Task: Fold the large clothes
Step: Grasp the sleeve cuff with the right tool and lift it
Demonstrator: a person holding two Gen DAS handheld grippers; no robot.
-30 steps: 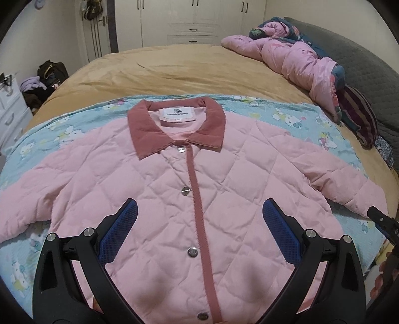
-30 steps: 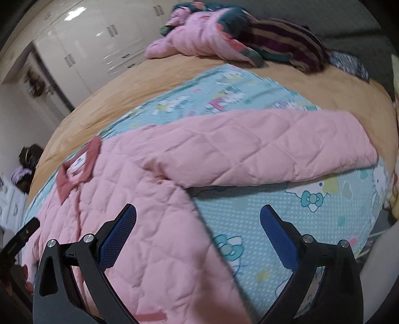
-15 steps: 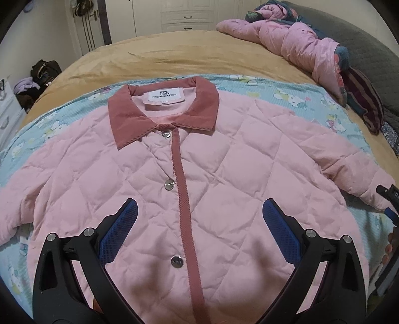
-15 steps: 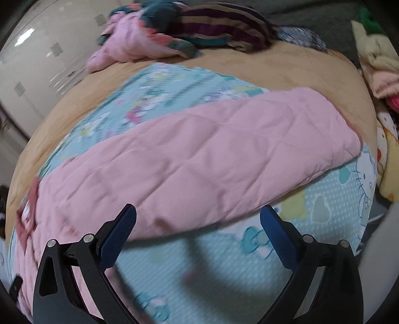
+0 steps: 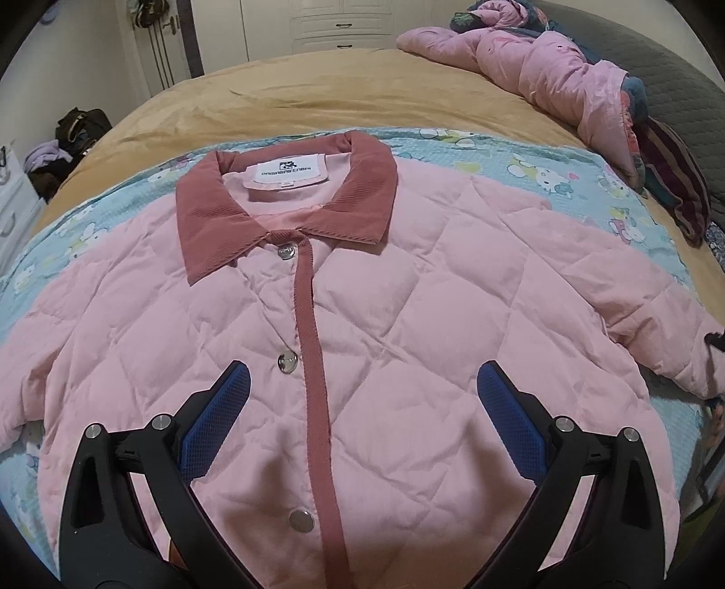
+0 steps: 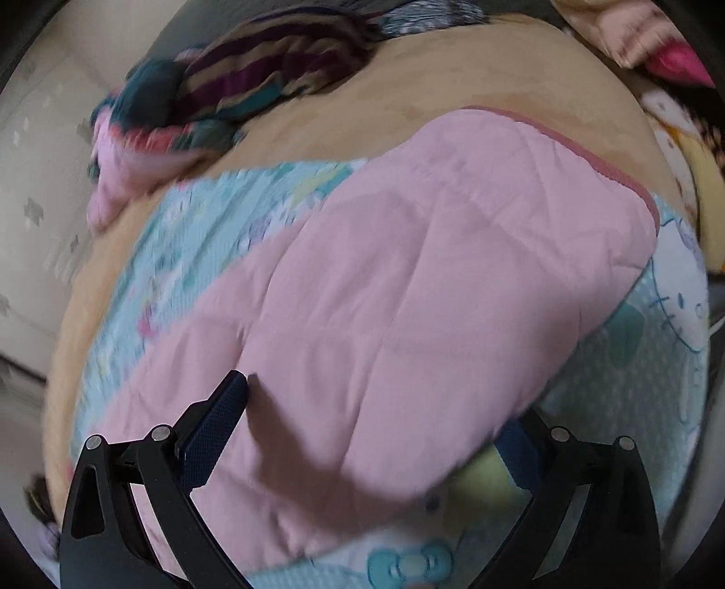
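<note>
A pink quilted jacket (image 5: 408,317) with a dusty-red collar (image 5: 281,213) and snap buttons lies front up and spread flat on a light blue cartoon-print sheet (image 5: 566,172). My left gripper (image 5: 362,376) hovers open above the jacket's chest, with nothing between its fingers. In the right wrist view, the jacket's sleeve (image 6: 430,294) stretches toward its red-trimmed cuff (image 6: 602,163). My right gripper (image 6: 376,403) is open and straddles the sleeve: the left finger (image 6: 213,417) rests over the fabric, the right finger (image 6: 521,448) is partly hidden under the sleeve's edge.
The bed has a tan cover (image 5: 317,90). A heap of pink and striped bedding (image 5: 589,86) lies at the far right. White wardrobes (image 5: 335,22) and a dark bag (image 5: 81,127) stand beyond the bed. Soft toys or cushions (image 6: 670,90) lie near the sleeve's cuff.
My left gripper has moved forward and lower over the jacket's chest. My right gripper has swung toward the sleeve and dropped onto it, so the sleeve now lies between its fingers.
</note>
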